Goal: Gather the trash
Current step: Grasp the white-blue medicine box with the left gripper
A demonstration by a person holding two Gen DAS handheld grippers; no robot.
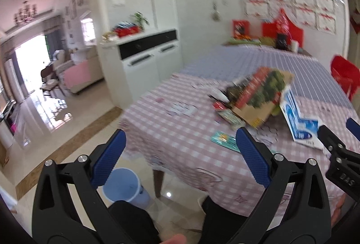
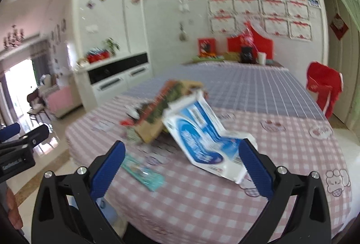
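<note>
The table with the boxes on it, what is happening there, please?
A person holds two grippers over the checked table, collecting trash. Both the left gripper and the right gripper have open jaws and hold nothing. The right one is closest to the flattened blue and white carton. A cardboard box and a teal wrapper lie nearby. A blue bin stands on the floor.

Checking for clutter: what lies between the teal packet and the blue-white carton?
Only bare checked cloth between the teal packet and the carton, clearest in the right wrist view.
</note>
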